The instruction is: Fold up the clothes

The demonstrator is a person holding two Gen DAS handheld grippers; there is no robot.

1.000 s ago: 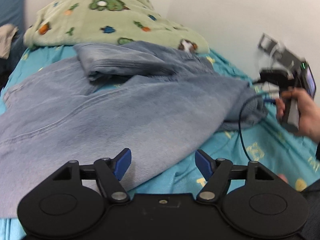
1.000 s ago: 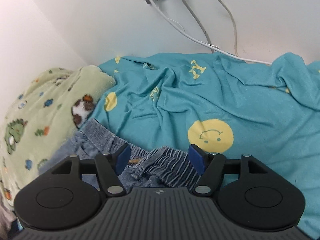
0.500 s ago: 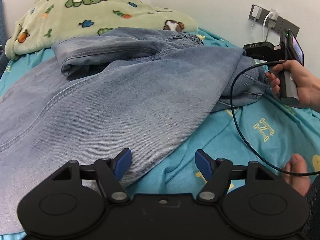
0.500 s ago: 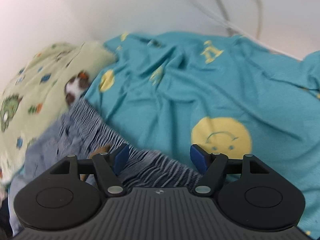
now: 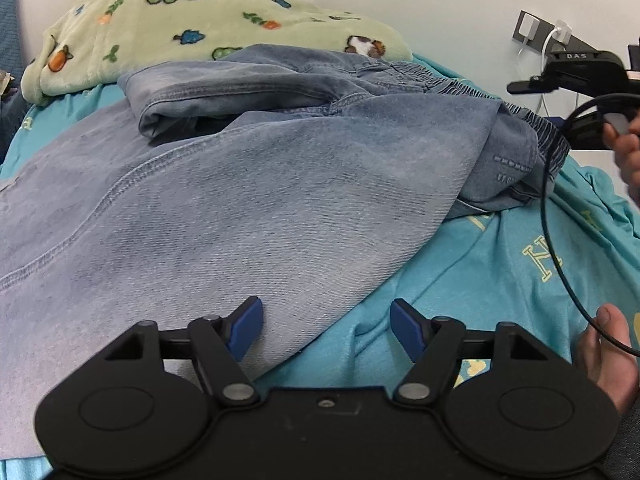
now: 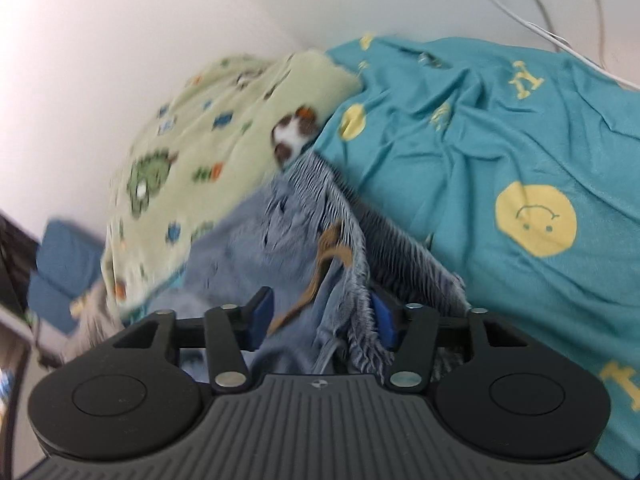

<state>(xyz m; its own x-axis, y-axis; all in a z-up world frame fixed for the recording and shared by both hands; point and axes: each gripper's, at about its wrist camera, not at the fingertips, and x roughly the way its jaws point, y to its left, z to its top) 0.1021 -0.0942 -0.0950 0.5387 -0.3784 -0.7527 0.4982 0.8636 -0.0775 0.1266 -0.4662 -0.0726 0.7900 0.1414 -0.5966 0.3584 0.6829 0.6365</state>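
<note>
The jeans (image 5: pixel 248 200) lie spread on the bed (image 5: pixel 500 280), one leg stretching ahead of the left gripper (image 5: pixel 326 326), whose jaws stand released astride the leg's edge, the left pad over denim and the right over sheet, probably poised to take that edge for a fold. The right gripper (image 6: pixel 320 314) is closing, with the gathered waistband (image 6: pixel 352 248) standing up between its jaws; whether the pads already pinch it is unclear. A green blanket (image 5: pixel 208 20) lies beyond the jeans.

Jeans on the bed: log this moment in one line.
jeans: spread on bed | left gripper: open over leg edge | right gripper: closing around waistband
</note>
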